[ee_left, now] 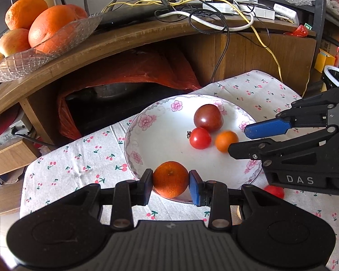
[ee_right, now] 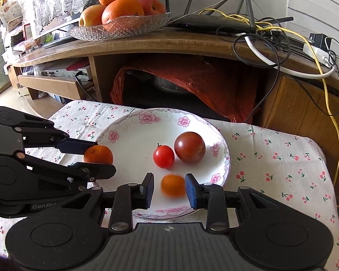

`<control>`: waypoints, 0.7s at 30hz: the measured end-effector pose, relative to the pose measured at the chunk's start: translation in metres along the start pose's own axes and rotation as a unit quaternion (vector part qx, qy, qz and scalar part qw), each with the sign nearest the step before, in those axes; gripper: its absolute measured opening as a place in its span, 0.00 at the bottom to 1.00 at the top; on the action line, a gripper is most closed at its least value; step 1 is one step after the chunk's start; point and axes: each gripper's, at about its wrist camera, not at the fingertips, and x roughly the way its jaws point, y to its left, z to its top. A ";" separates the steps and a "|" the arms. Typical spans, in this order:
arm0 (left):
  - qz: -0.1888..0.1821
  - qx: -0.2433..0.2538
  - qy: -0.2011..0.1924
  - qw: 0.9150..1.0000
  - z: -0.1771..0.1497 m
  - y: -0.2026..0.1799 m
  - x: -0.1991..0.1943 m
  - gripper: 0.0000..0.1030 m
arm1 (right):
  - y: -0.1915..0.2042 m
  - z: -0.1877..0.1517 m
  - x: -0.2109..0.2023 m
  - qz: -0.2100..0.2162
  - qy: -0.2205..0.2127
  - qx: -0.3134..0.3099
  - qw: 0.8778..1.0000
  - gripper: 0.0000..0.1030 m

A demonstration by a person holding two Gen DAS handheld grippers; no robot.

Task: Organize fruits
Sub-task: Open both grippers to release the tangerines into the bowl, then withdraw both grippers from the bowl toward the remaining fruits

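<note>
While the left gripper (ee_left: 170, 181) holds a mandarin (ee_left: 170, 179) clamped between its jaws at the near rim of the flowered plate (ee_left: 156, 140), the right gripper (ee_right: 169, 188) has its jaws apart around a smaller orange fruit (ee_right: 173, 185) lying on that plate. Judging by this, fruit is being gathered onto the plate; next the mandarin wants lowering onto bare china beside the red tomato (ee_left: 200, 138) and dark tomato (ee_left: 208, 117), then releasing.

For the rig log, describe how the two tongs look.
Both are matte black linkage frames with silver rivets and a ribbed grey base. The left tongs carry one blue pad and "GenRob" lettering; the right tongs also have a blue pad and read "DAS".
</note>
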 end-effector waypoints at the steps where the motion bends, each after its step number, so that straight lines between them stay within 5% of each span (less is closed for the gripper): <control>1: 0.001 -0.001 0.000 1.000 0.000 0.000 0.000 0.41 | 0.000 0.000 0.000 -0.001 -0.001 0.000 1.000 0.26; 21: -0.013 -0.002 -0.021 1.000 0.004 -0.006 -0.021 0.43 | 0.001 -0.006 -0.031 -0.027 0.001 0.002 1.000 0.26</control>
